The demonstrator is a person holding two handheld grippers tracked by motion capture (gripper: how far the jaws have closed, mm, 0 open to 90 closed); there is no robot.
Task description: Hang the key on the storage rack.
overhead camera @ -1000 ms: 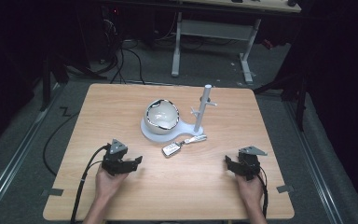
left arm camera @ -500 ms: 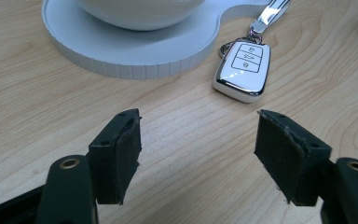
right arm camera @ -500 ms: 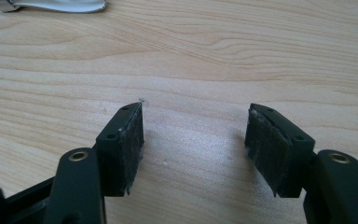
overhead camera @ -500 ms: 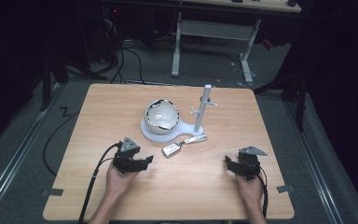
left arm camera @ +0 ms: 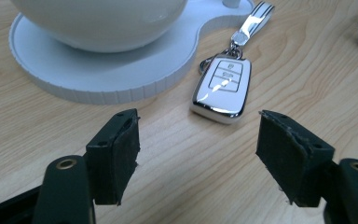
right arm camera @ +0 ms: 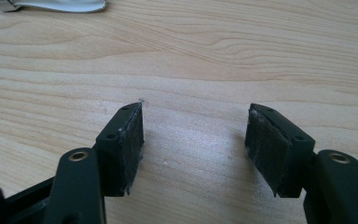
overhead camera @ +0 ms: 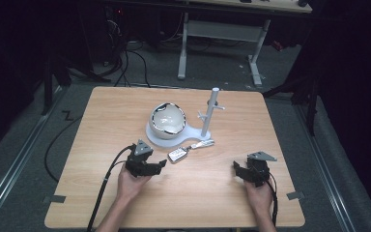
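A: The key fob (left arm camera: 223, 87) lies on the bare wood just ahead of the left gripper (left arm camera: 198, 154), a little right of the midline between its spread jaws, which hold nothing.

B: And its long axis?

A: It runs away from the gripper, the strap (left arm camera: 252, 22) reaching back onto the white stand (left arm camera: 121, 79). The jaws would close across the narrow width.

B: Which hand is nearer?

A: The left, clearly; in the high view the left gripper (overhead camera: 145, 163) is near the fob (overhead camera: 177, 154), while the right gripper (overhead camera: 251, 170) sits well apart, jaws also spread and empty.

B: Materials?

A: A glossy white shell with a chrome rim, probably slippery. The bowl (overhead camera: 168, 119) on the stand looks ceramic, though its dark rim is too small to judge. A post (overhead camera: 210, 112) with pegs stands at the right.
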